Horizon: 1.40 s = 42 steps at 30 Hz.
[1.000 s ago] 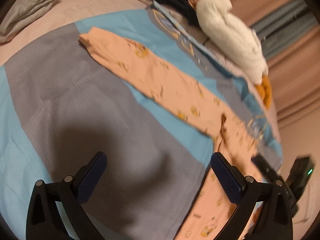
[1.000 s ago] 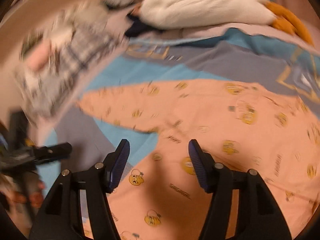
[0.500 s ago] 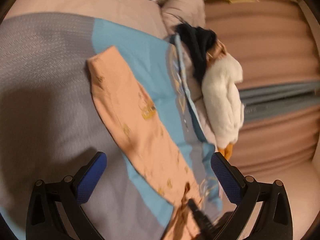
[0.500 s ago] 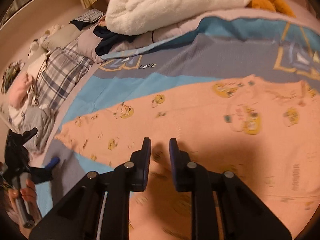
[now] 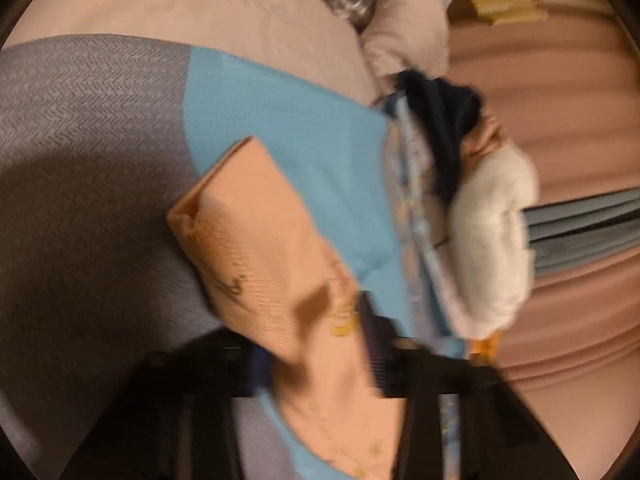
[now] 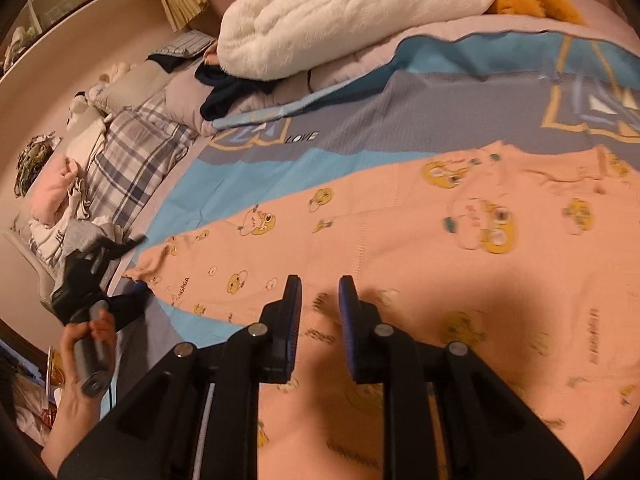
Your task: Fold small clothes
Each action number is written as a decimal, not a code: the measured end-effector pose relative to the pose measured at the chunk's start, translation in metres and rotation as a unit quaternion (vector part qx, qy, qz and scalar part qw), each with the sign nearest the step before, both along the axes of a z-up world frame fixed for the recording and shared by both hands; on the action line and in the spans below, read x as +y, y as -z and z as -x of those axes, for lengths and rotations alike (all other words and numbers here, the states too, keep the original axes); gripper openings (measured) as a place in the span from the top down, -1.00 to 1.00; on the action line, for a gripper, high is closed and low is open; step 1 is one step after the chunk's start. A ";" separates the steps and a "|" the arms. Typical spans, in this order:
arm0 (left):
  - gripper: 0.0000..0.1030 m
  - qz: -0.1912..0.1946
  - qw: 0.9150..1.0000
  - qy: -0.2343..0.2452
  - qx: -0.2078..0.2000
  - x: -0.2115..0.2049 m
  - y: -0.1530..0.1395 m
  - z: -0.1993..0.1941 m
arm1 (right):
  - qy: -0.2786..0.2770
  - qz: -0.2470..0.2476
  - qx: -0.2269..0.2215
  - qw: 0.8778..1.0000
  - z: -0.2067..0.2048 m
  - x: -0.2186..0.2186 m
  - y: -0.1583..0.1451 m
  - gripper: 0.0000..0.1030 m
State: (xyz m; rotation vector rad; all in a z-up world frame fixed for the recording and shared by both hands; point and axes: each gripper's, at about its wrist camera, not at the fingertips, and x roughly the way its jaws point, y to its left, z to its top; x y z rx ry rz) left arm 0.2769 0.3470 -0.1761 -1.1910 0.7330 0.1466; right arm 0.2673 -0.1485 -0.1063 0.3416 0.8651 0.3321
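A small peach garment [image 6: 400,240] with yellow cartoon prints lies spread on the blue and grey bedspread [image 6: 360,136]. My right gripper [image 6: 319,296] sits low on the garment's middle with its jaws narrowed to a small gap; no cloth shows between them. In the left wrist view the garment's long sleeve [image 5: 256,248] runs between the blurred fingers of my left gripper [image 5: 316,344], which look closed in around it near the cuff end. The left gripper also shows in the right wrist view [image 6: 120,276], at the sleeve's tip.
A white plush duck [image 6: 340,12] and dark clothes [image 6: 228,88] lie along the bed's far side. Plaid bedding [image 6: 132,168] and pillows lie at the head end. A curtain [image 5: 560,80] hangs behind the bed.
My left gripper has dropped onto the sleeve end and its jaws have come in from wide open. My right gripper stays narrowed on the garment's middle and has barely moved.
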 end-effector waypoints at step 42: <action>-0.69 -0.411 0.769 0.488 -0.033 -0.530 -0.078 0.019 | 0.241 -0.083 -0.032 0.966 0.204 -0.260 -0.032 0.29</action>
